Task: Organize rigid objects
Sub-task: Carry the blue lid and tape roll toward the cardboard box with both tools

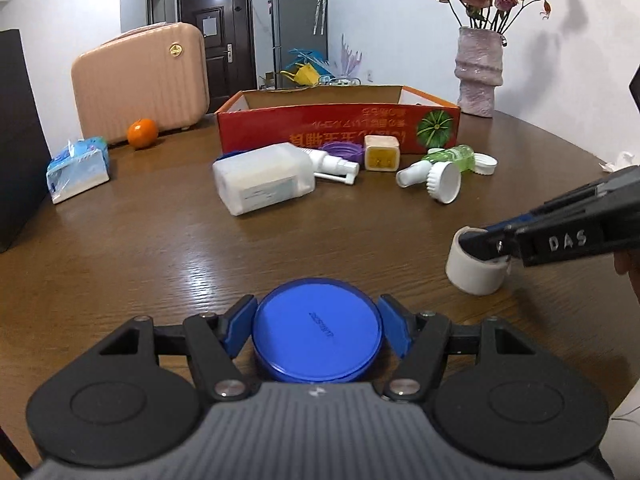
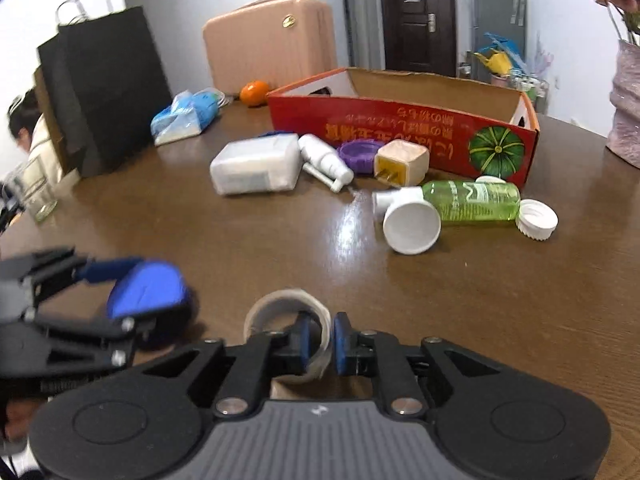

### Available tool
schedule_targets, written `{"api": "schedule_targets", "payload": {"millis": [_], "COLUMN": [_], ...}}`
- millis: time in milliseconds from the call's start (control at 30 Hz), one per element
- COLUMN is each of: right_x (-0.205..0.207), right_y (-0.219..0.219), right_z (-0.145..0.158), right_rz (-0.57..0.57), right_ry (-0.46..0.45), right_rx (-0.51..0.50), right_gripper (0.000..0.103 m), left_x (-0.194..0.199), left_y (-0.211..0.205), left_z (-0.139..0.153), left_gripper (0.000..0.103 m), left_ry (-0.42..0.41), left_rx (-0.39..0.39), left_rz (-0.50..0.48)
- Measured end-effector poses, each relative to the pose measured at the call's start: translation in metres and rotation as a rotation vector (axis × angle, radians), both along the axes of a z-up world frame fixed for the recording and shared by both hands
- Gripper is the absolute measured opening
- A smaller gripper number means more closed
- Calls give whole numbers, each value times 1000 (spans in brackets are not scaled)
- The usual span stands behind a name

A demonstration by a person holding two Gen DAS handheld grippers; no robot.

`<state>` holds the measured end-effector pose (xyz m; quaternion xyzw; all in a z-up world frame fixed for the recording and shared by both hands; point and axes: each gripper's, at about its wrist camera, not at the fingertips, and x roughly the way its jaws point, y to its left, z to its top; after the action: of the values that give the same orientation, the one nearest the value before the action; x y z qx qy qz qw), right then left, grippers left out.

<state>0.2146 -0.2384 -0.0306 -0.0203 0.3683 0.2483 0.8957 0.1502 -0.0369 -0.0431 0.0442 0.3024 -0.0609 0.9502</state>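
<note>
- Your left gripper (image 1: pixel 318 330) clamps the blue lid (image 1: pixel 318 334) across its width, low over the worktop (image 1: pixel 160 240).
- Your right gripper (image 2: pixel 322 340) straddles the wall of the white cup (image 2: pixel 286 308), one finger inside and one outside; the jaws are narrow, with a sliver of gap, so the hold looks loose.
- Farther out, the white box (image 1: pixel 262 178), spray bottle (image 1: pixel 332 164), purple lid (image 1: pixel 342 151), beige cube (image 1: pixel 382 153), green bottle (image 1: pixel 452 156) and white caps lie loose before the carton (image 1: pixel 340 124).
- As far as you can see in, the carton is empty, so most of the sorting is left.
</note>
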Motion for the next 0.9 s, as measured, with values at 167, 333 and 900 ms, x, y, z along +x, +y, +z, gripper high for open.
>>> {"api": "schedule_targets", "payload": {"millis": [167,333,900], "right_x": [-11,-18,-31], "right_y": [-10,-13,-2], "right_z": [9,10,1], "right_rz": [-46,-60,-45], "right_ry": [-53,-81,-154], "right_rx": [39,14,3], "right_gripper": [36,41,61], "left_x": [-2,1,7], "left_y": [7,7,10], "left_z": [-2,-4,-2], "left_gripper": [70,80,83], "left_ry": [-6,-1,16], "left_rx": [-4,-14,-34], "left_rz": [-3,-12,-30]}}
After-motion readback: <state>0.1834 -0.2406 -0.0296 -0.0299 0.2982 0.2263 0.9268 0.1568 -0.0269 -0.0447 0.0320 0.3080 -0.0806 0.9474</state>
